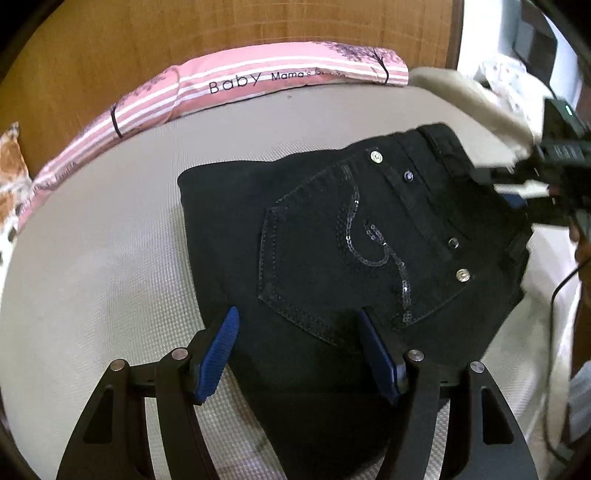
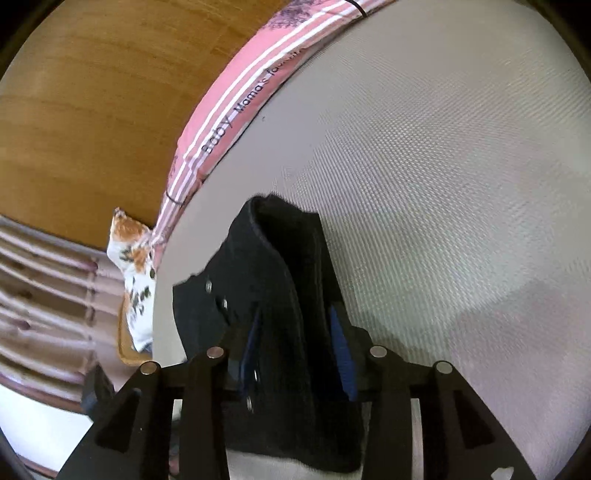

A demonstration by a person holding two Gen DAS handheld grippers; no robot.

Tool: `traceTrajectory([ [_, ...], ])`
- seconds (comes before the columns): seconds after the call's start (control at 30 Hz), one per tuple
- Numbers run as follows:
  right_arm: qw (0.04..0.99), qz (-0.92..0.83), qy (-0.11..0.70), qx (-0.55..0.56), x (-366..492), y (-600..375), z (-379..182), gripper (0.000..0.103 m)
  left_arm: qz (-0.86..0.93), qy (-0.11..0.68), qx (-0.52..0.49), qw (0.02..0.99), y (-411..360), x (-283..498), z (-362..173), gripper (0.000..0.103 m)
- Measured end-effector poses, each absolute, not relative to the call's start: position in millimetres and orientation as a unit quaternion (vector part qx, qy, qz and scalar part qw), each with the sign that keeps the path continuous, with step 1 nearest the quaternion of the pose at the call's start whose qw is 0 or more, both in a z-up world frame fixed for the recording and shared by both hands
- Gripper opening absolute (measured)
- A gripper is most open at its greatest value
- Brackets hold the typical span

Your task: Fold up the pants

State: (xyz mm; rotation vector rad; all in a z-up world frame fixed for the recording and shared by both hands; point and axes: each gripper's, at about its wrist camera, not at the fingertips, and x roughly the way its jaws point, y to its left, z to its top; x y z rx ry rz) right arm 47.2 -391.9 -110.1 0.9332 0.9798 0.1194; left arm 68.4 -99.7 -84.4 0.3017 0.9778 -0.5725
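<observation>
Black pants [image 1: 332, 240] lie folded on the pale mattress [image 1: 92, 258], back pocket with sequin trim and studs facing up. My left gripper [image 1: 298, 314] hovers over the near edge of the fold, open, its blue pads wide apart and pressing on nothing. At the far right my right gripper [image 1: 517, 188] meets the waistband end. In the right wrist view the thick waistband fold of the pants [image 2: 280, 277] stands up between the blue pads and fills the gap, so the right gripper [image 2: 295, 310] is shut on it.
A pink striped bolster [image 1: 258, 77] lines the mattress against the wooden headboard [image 1: 221, 33]. Beige cloth [image 1: 472, 99] lies behind the waistband. A floral cloth [image 2: 133, 266] sits at the mattress corner. A black cable [image 1: 557, 295] hangs at the right. Bare mattress [image 2: 443, 184] spreads beyond the pants.
</observation>
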Motion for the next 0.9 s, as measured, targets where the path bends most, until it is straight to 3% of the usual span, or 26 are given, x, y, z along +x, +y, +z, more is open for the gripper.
traceTrajectory([
  [0.2, 0.775, 0.056, 0.461, 0.427, 12.1, -384.7, -103.1, 0.037, -0.28, 0.462, 0.133, 0.831, -89.4, 58.3, -78.5, 0.067],
  [0.33, 0.788, 0.051, 0.473, 0.39, -0.4, -372.6, -104.9, 0.022, -0.277, 0.478, 0.143, 0.821, -87.3, 54.7, -88.5, 0.07],
  [0.43, 0.79, 0.048, 0.461, 0.401, -7.0, -372.8, -96.8, 0.015, -0.278, 0.513, 0.089, 0.807, -72.9, 63.5, -96.8, 0.07],
  [0.53, 0.796, 0.044, 0.459, 0.392, -15.2, -369.2, -89.5, 0.014, -0.28, 0.537, 0.05, 0.794, -60.8, 68.1, -100.1, 0.07],
  [0.9, 0.792, 0.022, 0.473, 0.385, -15.5, -368.5, -106.7, 0.015, -0.272, 0.523, 0.074, 0.804, -64.4, 57.7, -102.9, 0.076],
])
